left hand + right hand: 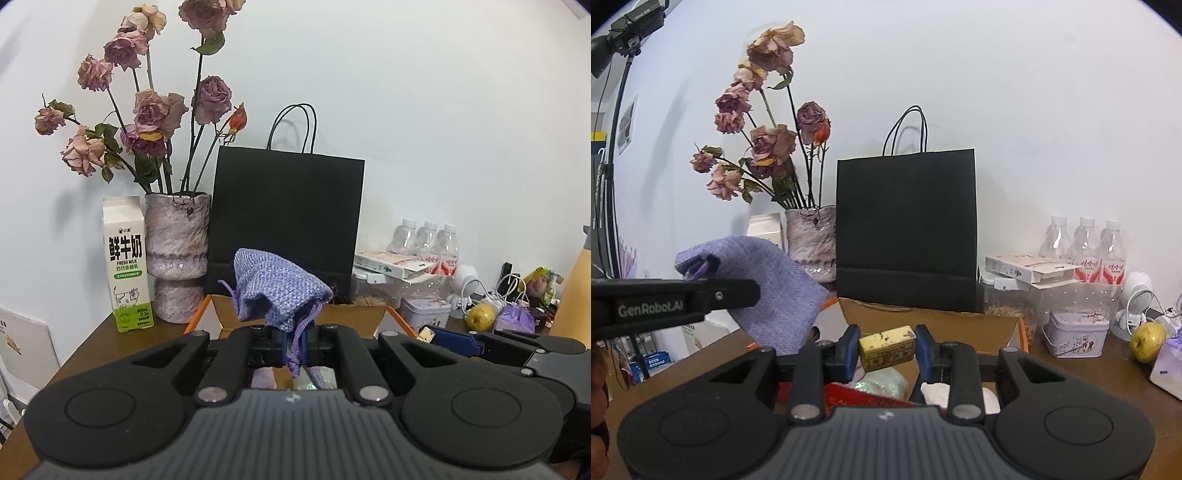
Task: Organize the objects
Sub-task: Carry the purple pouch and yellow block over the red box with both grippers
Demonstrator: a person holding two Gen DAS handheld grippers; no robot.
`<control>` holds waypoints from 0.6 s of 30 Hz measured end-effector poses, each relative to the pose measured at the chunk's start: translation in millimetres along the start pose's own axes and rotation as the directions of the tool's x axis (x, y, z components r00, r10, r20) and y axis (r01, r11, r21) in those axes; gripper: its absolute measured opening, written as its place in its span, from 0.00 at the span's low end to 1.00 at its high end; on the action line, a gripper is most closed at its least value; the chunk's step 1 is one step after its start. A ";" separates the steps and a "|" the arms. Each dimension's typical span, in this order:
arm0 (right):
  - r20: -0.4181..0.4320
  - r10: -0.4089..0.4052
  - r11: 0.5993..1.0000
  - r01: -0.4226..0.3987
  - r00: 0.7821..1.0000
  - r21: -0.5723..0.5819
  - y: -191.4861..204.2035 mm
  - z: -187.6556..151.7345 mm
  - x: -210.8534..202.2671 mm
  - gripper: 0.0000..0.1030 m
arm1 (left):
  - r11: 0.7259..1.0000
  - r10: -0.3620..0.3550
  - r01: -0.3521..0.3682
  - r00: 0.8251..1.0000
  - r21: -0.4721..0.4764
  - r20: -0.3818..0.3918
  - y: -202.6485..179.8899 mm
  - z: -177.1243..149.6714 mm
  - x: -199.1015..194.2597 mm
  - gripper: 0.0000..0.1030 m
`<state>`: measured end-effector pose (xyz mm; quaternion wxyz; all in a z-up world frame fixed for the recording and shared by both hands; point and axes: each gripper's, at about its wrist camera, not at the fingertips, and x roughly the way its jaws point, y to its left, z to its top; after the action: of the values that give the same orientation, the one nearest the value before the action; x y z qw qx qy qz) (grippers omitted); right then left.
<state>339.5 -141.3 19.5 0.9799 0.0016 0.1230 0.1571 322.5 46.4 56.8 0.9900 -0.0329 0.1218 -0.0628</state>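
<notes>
Grippers both carry something above the open cardboard box (934,314). The left gripper (291,341) is squeezed tight on the purple cloth pouch (275,286), pinching it low down near its strings, so the pouch stands up at 12 o'clock from the jaws. The right gripper (886,349) is closed on a small yellow block (888,349), with one blue pad on each end. The pouch looks soft and light; it flops and bends, and its cords dangle at 6 o'clock, so they could snag on the jaws. Holding it near the tied neck seems the best spot. The block looks hard and stiff, and a bit worn; its flat ends give the pads a good hold, though it could slip if the squeeze goes loose. The box sits at 6 o'clock under both grippers, and it already has things inside. A black paper bag (288,221) stands at 12 o'clock, just behind the box. At 10 o'clock a vase (177,254) of dry roses and a milk carton (127,264) could tip if bumped. At 3 o'clock are bottles (1084,247), a tin (1075,332) and a pear (1147,341). The most open room seems to be straight down into the box.
</notes>
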 end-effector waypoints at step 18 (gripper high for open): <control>-0.006 -0.017 1.000 0.017 1.000 -0.007 -10.9 14.4 60.8 0.29 | 1.000 0.000 -0.001 0.999 0.016 0.036 1.1 18.1 59.7 0.07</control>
<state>402.2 -132.4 18.4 0.9808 -0.0032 0.1256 0.1494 384.5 40.4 60.0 0.9923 -0.0262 0.1035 -0.0628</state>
